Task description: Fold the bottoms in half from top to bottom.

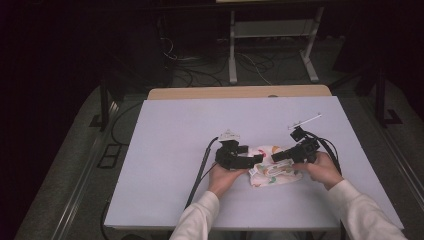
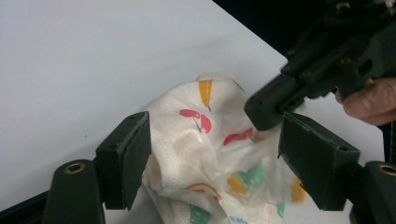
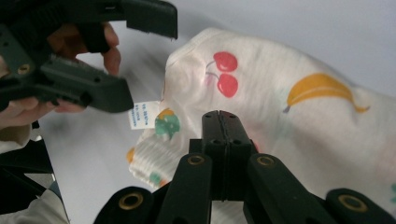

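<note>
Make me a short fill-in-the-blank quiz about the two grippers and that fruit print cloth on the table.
1. The fruit-print cloth lies on a ____ table.
2. The left gripper has its jaws ____.
3. The right gripper has its jaws ____.
4. Beside the red cherries, the cloth shows a yellow ____.

Missing words: white; open; shut; banana
</note>
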A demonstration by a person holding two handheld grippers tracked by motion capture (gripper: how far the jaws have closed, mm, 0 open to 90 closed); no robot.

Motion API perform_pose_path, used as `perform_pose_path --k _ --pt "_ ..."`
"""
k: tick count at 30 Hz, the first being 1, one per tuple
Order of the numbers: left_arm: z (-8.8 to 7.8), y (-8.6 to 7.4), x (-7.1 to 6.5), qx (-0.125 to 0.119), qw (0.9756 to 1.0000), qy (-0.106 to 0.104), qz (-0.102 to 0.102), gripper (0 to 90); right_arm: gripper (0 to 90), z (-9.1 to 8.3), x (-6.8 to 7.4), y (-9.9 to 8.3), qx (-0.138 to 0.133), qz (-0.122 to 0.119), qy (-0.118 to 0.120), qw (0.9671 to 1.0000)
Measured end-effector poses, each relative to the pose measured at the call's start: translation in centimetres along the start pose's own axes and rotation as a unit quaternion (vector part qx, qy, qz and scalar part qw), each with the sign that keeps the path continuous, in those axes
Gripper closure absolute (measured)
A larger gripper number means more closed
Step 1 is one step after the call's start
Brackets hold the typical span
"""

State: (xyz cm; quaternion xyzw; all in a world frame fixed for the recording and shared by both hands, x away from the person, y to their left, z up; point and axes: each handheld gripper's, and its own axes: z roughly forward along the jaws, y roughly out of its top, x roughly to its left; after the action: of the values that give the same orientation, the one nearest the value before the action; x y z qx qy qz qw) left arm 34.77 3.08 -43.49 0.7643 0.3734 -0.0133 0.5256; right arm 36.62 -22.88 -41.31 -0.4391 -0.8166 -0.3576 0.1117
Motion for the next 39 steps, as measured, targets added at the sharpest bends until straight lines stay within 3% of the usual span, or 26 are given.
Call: perform_pose_path --k 16,27,36,39 --pt "0.0 0.0 0.5 0.002 0.9998 0.011 -0.014 18.3 88.6 0.1 1.2 -2.8 -0.018 -0.013 0.009 0.9997" --pt "0.2 0.2 1.0 0.003 0.9994 0.015 -0.032 15.8 88.7 1.3 0.8 -4.7 -0.009 -0.013 -0.004 0.9999" --pt "0.7 0.6 1.4 0.005 0.9993 0.02 -0.031 15.5 88.5 1.3 0.6 -5.5 -0.027 -0.023 -0.003 0.9994" --pt "0.9 0.7 1.6 0.004 0.9992 0.019 -0.036 15.6 81.1 1.1 0.6 -5.5 -0.036 -0.03 0.001 0.9989"
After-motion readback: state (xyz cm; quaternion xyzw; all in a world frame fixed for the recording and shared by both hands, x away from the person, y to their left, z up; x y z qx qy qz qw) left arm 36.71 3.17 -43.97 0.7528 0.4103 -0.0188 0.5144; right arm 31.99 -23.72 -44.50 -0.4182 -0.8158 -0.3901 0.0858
